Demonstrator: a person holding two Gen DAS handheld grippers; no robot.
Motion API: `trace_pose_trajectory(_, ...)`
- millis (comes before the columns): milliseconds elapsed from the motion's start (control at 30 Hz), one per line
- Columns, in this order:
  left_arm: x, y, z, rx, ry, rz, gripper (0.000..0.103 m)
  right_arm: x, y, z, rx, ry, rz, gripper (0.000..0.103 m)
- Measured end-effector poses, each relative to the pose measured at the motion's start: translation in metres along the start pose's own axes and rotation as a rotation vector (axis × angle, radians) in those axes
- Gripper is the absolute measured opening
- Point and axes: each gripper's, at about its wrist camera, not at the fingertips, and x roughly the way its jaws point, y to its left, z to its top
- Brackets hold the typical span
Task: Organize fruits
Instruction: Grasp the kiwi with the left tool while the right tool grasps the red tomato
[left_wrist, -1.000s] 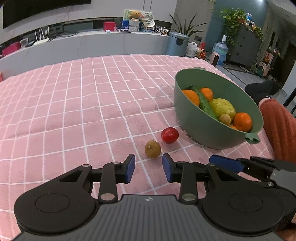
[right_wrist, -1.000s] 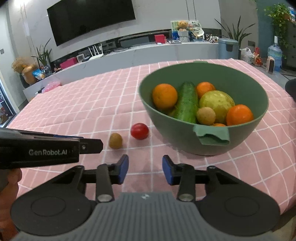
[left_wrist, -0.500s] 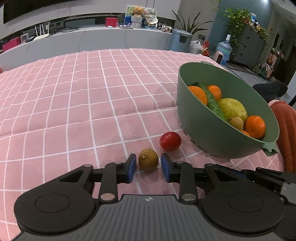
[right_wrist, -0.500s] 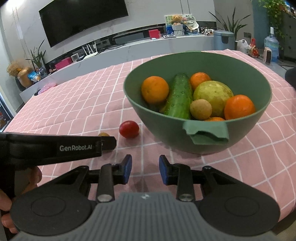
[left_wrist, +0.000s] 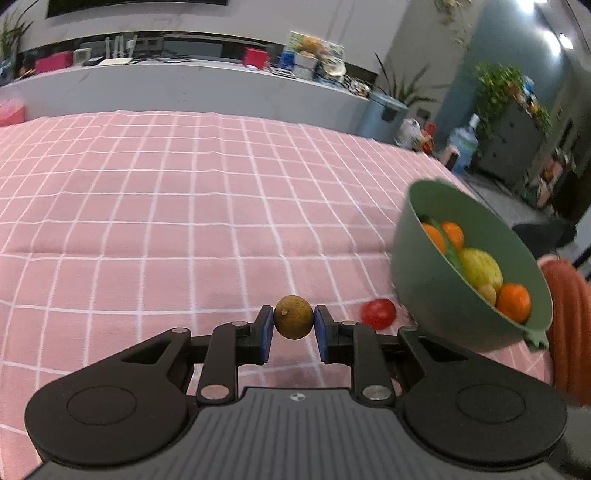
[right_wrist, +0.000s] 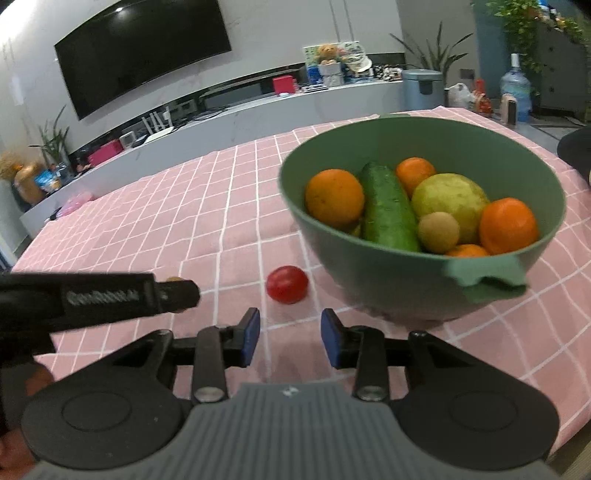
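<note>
On checked pink cloth (left_wrist: 147, 229), left jaws clasping round tan fruit (left_wrist: 293, 321), right jaws released.

Pink checked cloth (left_wrist: 147, 229) covers counter. Dark TV (right_wrist: 144, 51) on wall above long white shelf (right_wrist: 229, 122). Grey bin (right_wrist: 422, 88), water jug (right_wrist: 515, 88), potted plants (left_wrist: 498, 85) beyond.

Small brown round fruit (left_wrist: 293, 321): lower centre of left wrist frame, clamped between blue pads. Red tomato (right_wrist: 287, 284): on cloth, centre frame. Green bowl (right_wrist: 388, 273): right, upright, holding oranges, cucumber, yellow-green fruit.
</note>
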Motion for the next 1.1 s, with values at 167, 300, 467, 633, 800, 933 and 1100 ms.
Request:
trace_pose_trajectory(167, -0.008, 0.012, 0.002, -0.012, -0.023, 0.024, 0.026, 0.005, 0.016, -0.002, 0.007, -0.049, -0.067, 0.033)
trace_pose_trajectory(300, -0.007, 0.012, 0.003, -0.009, -0.028, 0.045, 0.026, 0.012, 0.025, 0.001, 0.003, -0.064, -0.116, 0.033)
trace_pose_trajectory(467, -0.008, 0.016, 0.005, -0.022, -0.032, 0.042, 0.026, 0.018, 0.03, -0.004, 0.01, -0.071, -0.182, 0.039)
trace_pose_trajectory(633, -0.008, 0.017, 0.006, -0.023, -0.033, 0.041, 0.026, 0.024, 0.033, -0.005, -0.007, -0.078, -0.195, 0.039)
trace_pose_trajectory(800, -0.008, 0.013, 0.004, -0.002, -0.025, 0.05, 0.026, 0.025, 0.036, -0.007, -0.036, -0.079, -0.209, 0.032)
trace_pose_trajectory(933, -0.006, 0.008, 0.004, 0.018, -0.017, 0.05, 0.026, 0.026, 0.036, -0.006, -0.05, -0.076, -0.197, 0.026)
trace_pose_trajectory(1100, -0.004, 0.004, 0.0, 0.029, 0.001, 0.064, 0.026, 0.019, 0.032, -0.007, -0.052, -0.059, -0.172, 0.026)
